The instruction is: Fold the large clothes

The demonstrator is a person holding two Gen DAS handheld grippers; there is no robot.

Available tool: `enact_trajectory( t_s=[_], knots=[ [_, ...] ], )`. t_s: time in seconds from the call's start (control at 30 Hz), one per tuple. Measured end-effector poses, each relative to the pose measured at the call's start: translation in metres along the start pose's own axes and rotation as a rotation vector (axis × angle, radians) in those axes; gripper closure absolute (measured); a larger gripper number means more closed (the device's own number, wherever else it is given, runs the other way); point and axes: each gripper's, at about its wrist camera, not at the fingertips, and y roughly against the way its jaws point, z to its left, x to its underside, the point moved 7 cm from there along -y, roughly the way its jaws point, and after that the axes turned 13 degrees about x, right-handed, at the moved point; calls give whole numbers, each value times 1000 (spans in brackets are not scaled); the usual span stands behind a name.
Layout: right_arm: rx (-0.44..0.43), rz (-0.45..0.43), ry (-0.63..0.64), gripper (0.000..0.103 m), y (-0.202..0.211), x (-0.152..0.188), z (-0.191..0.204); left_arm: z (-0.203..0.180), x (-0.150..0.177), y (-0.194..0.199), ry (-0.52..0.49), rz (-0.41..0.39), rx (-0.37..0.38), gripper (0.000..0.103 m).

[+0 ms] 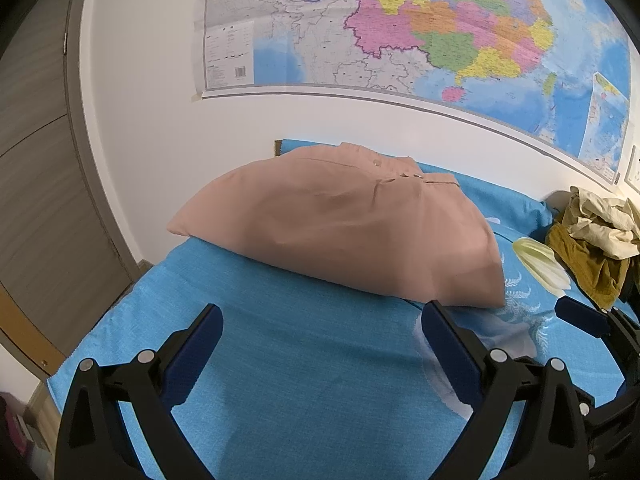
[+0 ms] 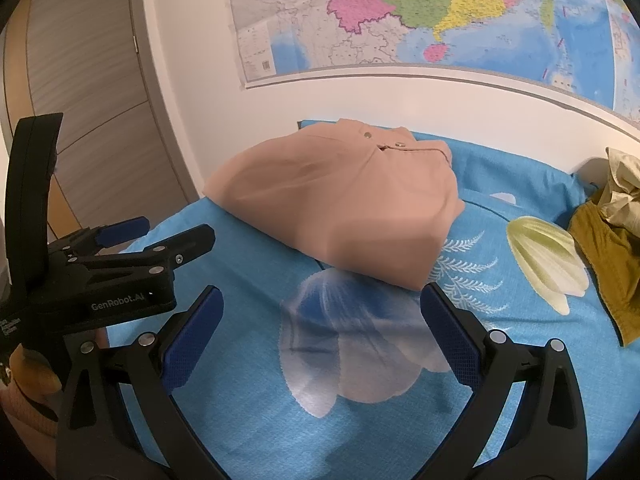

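On the blue floral sheet (image 2: 248, 420), the folded pink garment (image 1: 340, 232) lies toward 12 o'clock, its left corner overhanging the sheet's edge. Both the left tongs (image 1: 322, 316) and right tongs (image 2: 322, 298) hover released, grasping nothing, above bare sheet. A pile of clothes (image 2: 612, 216) crowds 3 o'clock.

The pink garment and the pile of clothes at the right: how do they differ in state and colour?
The pink garment lies folded into a flat, smooth packet; the pile of clothes is crumpled and unfolded. The garment is one salmon-pink colour; the pile mixes mustard and cream pieces. The garment sits at the middle, the pile at the right edge. Both rest on the blue sheet, untouched by either gripper.
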Motion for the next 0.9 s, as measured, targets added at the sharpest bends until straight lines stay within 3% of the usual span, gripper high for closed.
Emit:
enact_trajectory(
  t_s=[0.9],
  knots=[
    [1, -12, 6, 6, 4, -2, 1, 7, 6, 3, 3, 8, -18, 7]
  ],
)
